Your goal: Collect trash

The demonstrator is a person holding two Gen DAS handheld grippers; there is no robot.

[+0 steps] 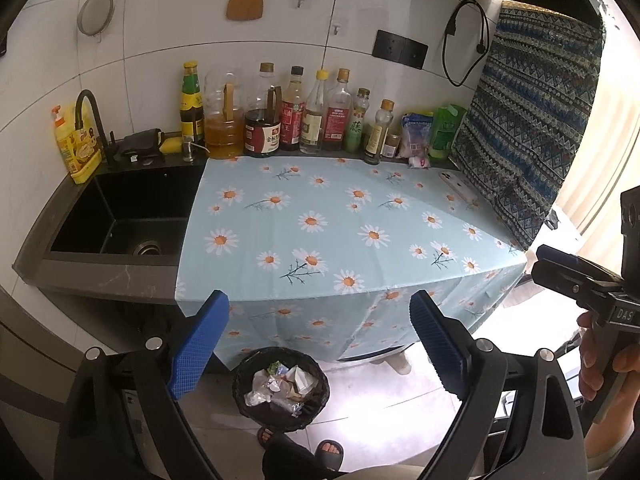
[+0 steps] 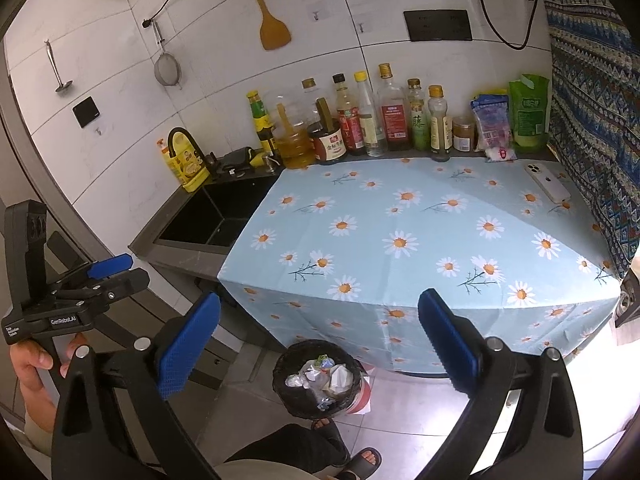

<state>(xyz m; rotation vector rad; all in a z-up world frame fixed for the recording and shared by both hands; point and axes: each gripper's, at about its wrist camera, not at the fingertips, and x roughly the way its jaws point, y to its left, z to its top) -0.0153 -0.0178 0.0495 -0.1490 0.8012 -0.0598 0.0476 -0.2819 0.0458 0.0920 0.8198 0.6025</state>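
A black trash bin (image 1: 281, 388) stands on the floor in front of the counter, holding crumpled wrappers and paper; it also shows in the right wrist view (image 2: 318, 379). My left gripper (image 1: 316, 348) is open and empty, held above the bin in front of the counter edge. My right gripper (image 2: 320, 344) is open and empty, also above the bin. The counter carries a blue daisy-print cloth (image 1: 340, 224), also in the right wrist view (image 2: 420, 232). A small white wrapper (image 1: 418, 162) lies at the back of the counter by the bags, seen also in the right wrist view (image 2: 500, 154).
Several sauce and oil bottles (image 1: 296, 116) line the back wall. A black sink (image 1: 120, 216) is at the left with a yellow soap bottle (image 1: 76, 148). A white phone (image 2: 547, 182) lies at the right by a patterned cloth (image 1: 528, 120). The person's sandalled feet (image 1: 316, 450) are below.
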